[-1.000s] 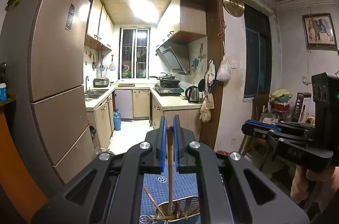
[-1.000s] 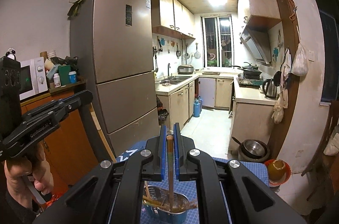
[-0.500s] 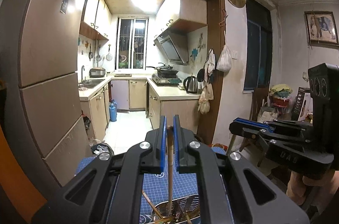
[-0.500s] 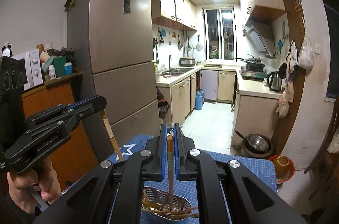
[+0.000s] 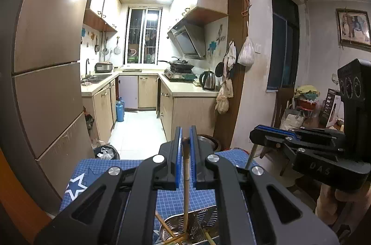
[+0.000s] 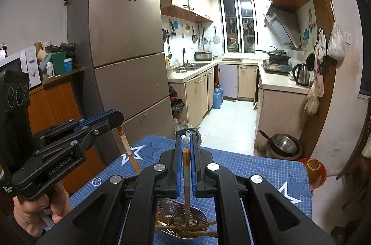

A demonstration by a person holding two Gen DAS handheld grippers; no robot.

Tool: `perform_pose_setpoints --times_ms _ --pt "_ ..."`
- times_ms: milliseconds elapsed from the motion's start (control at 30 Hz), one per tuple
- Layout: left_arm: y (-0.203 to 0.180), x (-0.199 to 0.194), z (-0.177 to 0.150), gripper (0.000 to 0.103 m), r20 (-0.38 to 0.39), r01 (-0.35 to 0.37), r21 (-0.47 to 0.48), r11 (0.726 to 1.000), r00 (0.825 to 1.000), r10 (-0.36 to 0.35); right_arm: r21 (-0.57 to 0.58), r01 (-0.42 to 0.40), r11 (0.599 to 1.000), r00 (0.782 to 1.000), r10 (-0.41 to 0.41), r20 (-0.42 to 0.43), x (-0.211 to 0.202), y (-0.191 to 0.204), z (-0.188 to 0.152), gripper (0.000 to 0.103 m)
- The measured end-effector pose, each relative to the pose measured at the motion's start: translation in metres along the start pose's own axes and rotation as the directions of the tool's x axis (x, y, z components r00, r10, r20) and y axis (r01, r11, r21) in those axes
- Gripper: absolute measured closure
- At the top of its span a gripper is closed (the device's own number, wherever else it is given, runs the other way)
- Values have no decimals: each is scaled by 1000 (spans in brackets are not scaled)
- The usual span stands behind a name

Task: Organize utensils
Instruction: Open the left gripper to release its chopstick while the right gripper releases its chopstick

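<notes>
My left gripper [image 5: 184,132] is shut on a pale wooden chopstick [image 5: 186,189] that hangs down into a metal utensil basket [image 5: 197,221] on the blue cutting mat [image 5: 106,166]. My right gripper [image 6: 184,139] is shut on a darker brown chopstick [image 6: 186,184] whose lower end stands in the same basket [image 6: 176,210], among several loose chopsticks lying across it. The left gripper also shows in the right wrist view [image 6: 116,117], with its chopstick [image 6: 128,150] slanting down. The right gripper shows in the left wrist view [image 5: 255,136].
A tall brown fridge [image 6: 123,55] stands left of the mat. Past the table's far edge are a bin [image 5: 106,152], a steel pot on the floor [image 6: 284,145] and the kitchen aisle. An orange bowl [image 6: 313,169] sits by the mat's right edge.
Both views have tilted down and drawn back, showing more of the blue mat. Both grippers stay shut on their chopsticks above the basket.
</notes>
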State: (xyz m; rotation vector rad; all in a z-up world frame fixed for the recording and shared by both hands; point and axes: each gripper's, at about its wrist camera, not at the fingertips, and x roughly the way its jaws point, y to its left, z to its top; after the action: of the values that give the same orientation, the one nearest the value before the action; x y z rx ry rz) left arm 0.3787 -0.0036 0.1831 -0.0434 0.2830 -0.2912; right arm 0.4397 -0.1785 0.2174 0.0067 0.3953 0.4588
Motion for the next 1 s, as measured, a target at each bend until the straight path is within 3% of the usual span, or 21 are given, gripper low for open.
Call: perform_pose_setpoints --times_ms 200,233,267,333,567,800,867,900,1000 --pt "3 3 -9 97 -14 -2 -9 1000 1000 2 -7 -13 1000 1000 13 -28 10 0 -10 95" --pt "2 4 -10 89 -18 -1 -8 1000 1000 1 -9 -18 1000 999 18 -31 11 0 -12 95" --pt "2 4 -11 72 -20 -3 -6 1000 1000 3 -11 -19 1000 999 19 -33 12 1 -12 95" --pt "1 3 -14 56 -15 -11 0 1000 1000 11 -11 -15 1000 999 15 -32 13 0 -15 95" --pt "-1 -10 -7 56 2 -24 6 1000 1000 24 -23 0 1000 1000 0 8 -9 4 -12 90" --pt "-18 -63 -1 51 72 -30 34 999 997 28 -27 10 1000 993 -6 119 -75 23 -22 61" --pt "-22 -91 -4 47 107 -44 43 998 994 39 -24 12 1000 986 -8 164 -102 31 -34 48" --pt "-23 -101 -6 46 118 -50 47 998 992 44 -23 18 1000 983 -13 185 -114 36 -42 37" --pt "-28 -143 -20 42 167 -84 67 994 983 72 -35 53 998 969 -43 242 -154 51 -72 30"
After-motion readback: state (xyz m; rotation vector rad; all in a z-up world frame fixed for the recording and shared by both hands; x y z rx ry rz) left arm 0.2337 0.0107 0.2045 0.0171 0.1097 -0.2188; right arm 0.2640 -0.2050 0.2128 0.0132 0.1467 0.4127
